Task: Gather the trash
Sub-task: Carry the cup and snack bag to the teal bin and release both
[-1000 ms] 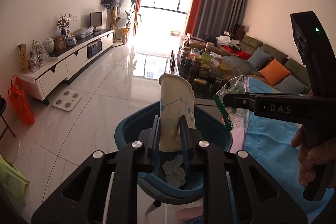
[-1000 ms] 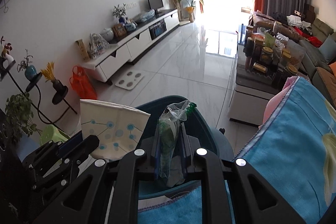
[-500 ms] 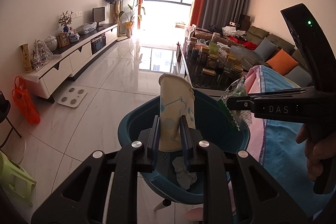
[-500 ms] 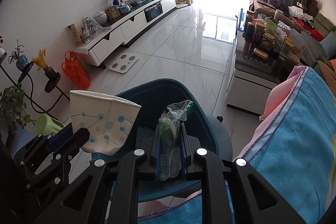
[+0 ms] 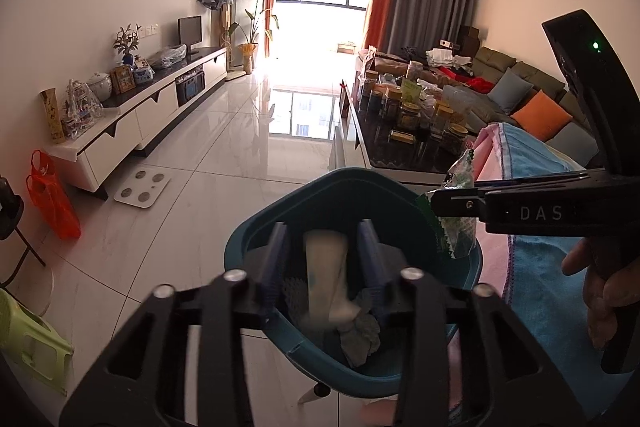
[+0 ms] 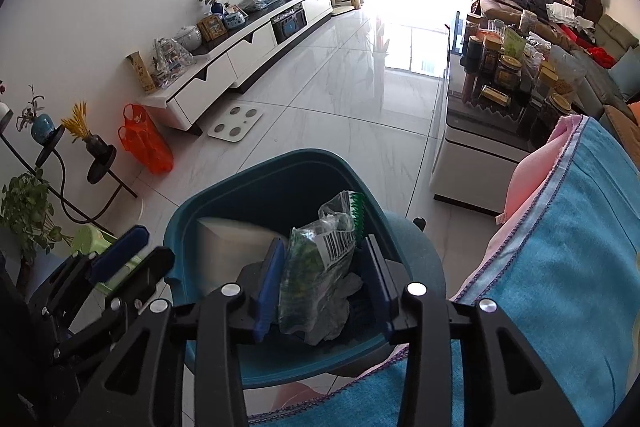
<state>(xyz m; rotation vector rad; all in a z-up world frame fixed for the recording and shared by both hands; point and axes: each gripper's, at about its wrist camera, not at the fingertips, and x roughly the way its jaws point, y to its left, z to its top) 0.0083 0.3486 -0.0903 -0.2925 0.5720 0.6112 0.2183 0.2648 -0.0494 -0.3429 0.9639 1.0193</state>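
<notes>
Both grippers' jaws just opened: left gripper (image 5: 325, 269) dropped paper cup (image 5: 326, 279) into bin (image 5: 256, 239); right gripper (image 6: 320, 281) apart, wrapper (image 6: 320, 267) loose between. Best hold above bin till both fell.

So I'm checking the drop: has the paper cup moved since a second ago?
Yes. The paper cup stood above the blue bin's far rim; now, blurred, it is down inside. The left gripper's jaws have just been opening, clear of it.
</notes>
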